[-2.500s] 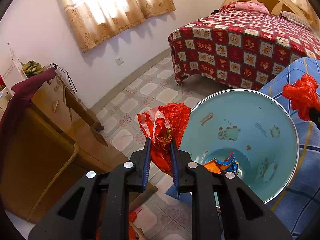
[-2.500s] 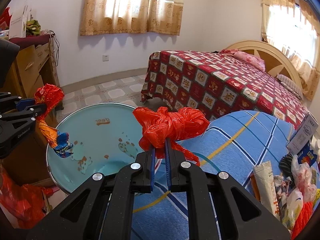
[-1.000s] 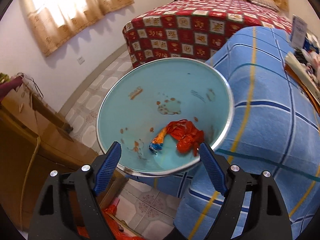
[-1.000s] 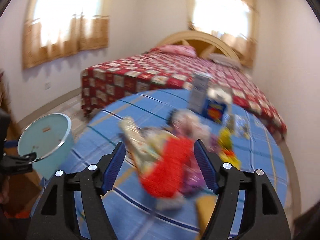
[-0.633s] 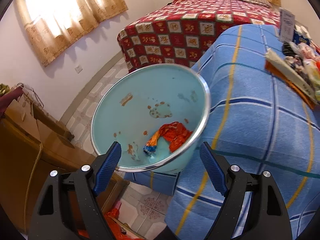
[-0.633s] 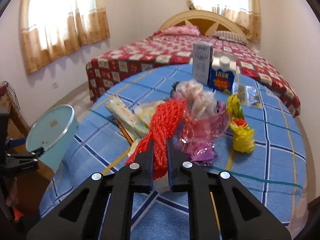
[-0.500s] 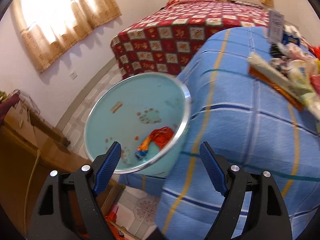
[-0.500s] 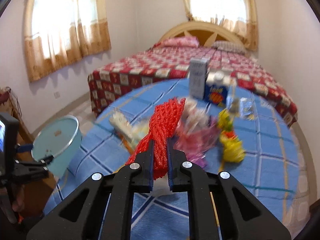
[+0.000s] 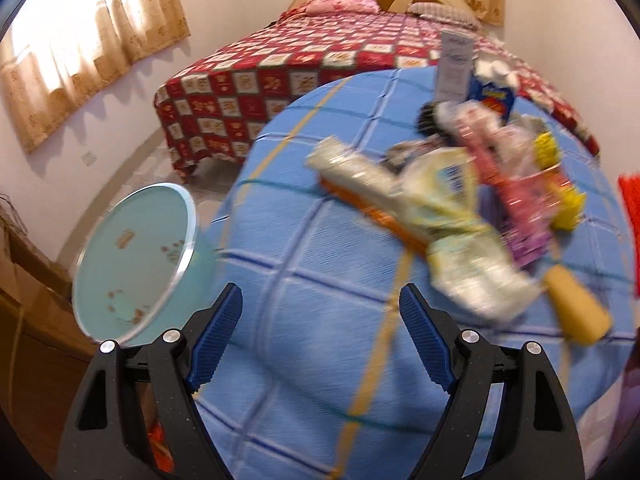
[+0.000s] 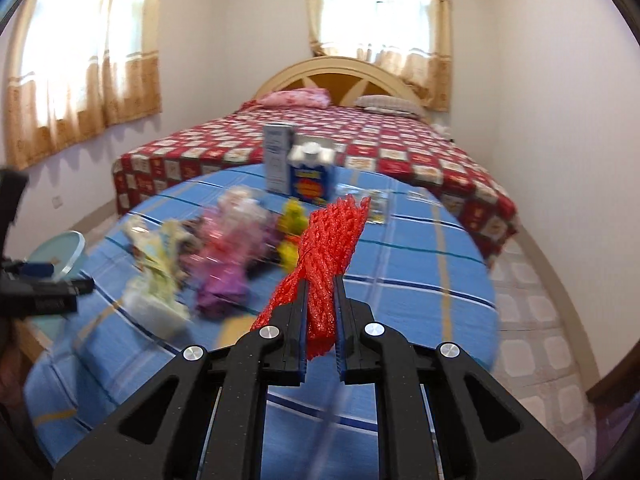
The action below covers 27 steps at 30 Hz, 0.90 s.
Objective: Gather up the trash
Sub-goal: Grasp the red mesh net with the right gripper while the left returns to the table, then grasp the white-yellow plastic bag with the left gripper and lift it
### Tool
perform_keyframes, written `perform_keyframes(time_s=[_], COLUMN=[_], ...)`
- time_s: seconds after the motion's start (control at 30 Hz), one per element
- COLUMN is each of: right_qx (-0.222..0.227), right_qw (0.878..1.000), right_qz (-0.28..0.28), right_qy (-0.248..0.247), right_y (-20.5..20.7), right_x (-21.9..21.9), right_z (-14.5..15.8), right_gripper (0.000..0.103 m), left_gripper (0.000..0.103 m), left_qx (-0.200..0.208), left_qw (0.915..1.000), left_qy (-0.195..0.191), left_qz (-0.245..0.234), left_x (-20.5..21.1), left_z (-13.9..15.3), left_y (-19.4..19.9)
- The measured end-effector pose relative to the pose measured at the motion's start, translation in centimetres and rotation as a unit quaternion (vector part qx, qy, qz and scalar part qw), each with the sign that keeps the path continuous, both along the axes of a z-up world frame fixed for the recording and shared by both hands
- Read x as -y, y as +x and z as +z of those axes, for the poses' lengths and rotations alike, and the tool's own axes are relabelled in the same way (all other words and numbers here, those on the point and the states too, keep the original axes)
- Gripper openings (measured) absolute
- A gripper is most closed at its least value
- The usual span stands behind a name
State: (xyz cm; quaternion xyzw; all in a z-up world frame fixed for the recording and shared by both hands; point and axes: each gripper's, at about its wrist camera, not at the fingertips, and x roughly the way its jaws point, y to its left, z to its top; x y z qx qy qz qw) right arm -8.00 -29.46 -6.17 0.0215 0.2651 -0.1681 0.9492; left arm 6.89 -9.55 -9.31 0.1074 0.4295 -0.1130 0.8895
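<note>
Red foam netting [image 10: 332, 248] is being pinched between the right gripper [image 10: 320, 344] pads, lifted clear of the table [image 10: 420, 280]. Left gripper [image 9: 320, 340] is hanging wide, nothing between the jaws, over the table's near-left edge. Remaining trash pile [image 9: 460, 216] is sitting mid-table toward the right edge, blurred; cartons [image 10: 296, 168] are standing at the far edge. Teal bin [image 9: 132, 264] is sitting just off the table's left edge. Risks: netting is long and floppy, so its loose end may snag the pile or catch the bin rim; both grippers may be converging on the same space.
</note>
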Motion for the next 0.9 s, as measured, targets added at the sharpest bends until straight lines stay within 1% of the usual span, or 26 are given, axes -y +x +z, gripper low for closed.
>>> perform_keyframes(time_s=[0.03,0.1,0.23,0.3,0.4,0.5,0.57,0.6,0.63,0.67,0.7,0.73,0.77,0.8,0.9], right_qx=[-0.001,-0.002,0.002,0.002,0.001,0.002,0.002,0.002,0.002,0.003,0.003,0.005,0.006,0.008,0.018], right_qw=[1.0,1.0,1.0,1.0,1.0,0.999,0.999,0.999,0.999,0.999,0.999,0.999,0.999,0.999,0.999], right_qz=[-0.007,-0.014,-0.023,-0.021,-0.012,-0.007,-0.006,-0.006,-0.006,-0.007,-0.007,-0.006,-0.005,-0.005,-0.001], right_qy=[-0.001,0.003,0.016,0.021,0.027,0.032,0.033,0.034,0.034,0.033,0.033,0.032,0.032,0.031,0.027], right_y=[-0.4,-0.9,-1.8,-1.9,-1.8,-1.7,-1.6,-1.6,-1.6,-1.6,-1.6,-1.6,-1.6,-1.6,-2.0], right_x=[0.6,1.4,2.3,2.2,1.9,1.6,1.5,1.5,1.5,1.4,1.4,1.4,1.3,1.2,0.9], right_z=[-0.4,-1.0,-2.4,-2.7,-3.2,-3.4,-3.4,-3.4,-3.4,-3.3,-3.3,-3.2,-3.1,-3.0,-2.3], right_gripper=[0.011,0.011,0.011,0.011,0.011,0.011,0.011,0.011,0.011,0.011,0.011,0.011,0.011,0.011,0.011], left_gripper=[0.085,0.088,0.089,0.089,0.089,0.09,0.087,0.076,0.061,0.055,0.037,0.024,0.022,0.012,0.008], left_qx=[0.003,0.002,-0.018,-0.025,-0.034,-0.049,-0.044,-0.048,-0.056,-0.061,-0.061,-0.062,-0.062,-0.064,-0.062], left_qw=[1.0,1.0,0.9996,0.9994,0.999,0.9983,0.9983,0.9979,0.997,0.9961,0.9954,0.9944,0.9939,0.993,0.9919], left_qy=[0.0,-0.004,-0.01,-0.007,0.0,-0.009,-0.008,-0.011,-0.019,-0.025,-0.027,-0.027,-0.025,-0.025,-0.031], left_qz=[-0.002,-0.008,-0.019,-0.023,-0.028,-0.03,-0.038,-0.043,-0.05,-0.059,-0.069,-0.081,-0.088,-0.097,-0.106], left_x=[0.8,2.5,4.9,5.8,6.5,6.6,6.8,6.9,7.2,7.4,7.7,8.1,8.3,8.4,7.9], left_z=[0.2,0.4,0.0,-0.6,-1.5,-2.2,-2.2,-2.3,-2.4,-2.4,-2.4,-2.3,-2.2,-2.2,-1.7], left_y=[-0.3,-0.5,-0.7,-0.9,-0.9,-0.7,-0.7,-0.7,-0.7,-0.8,-1.0,-1.2,-1.4,-1.7,-2.0])
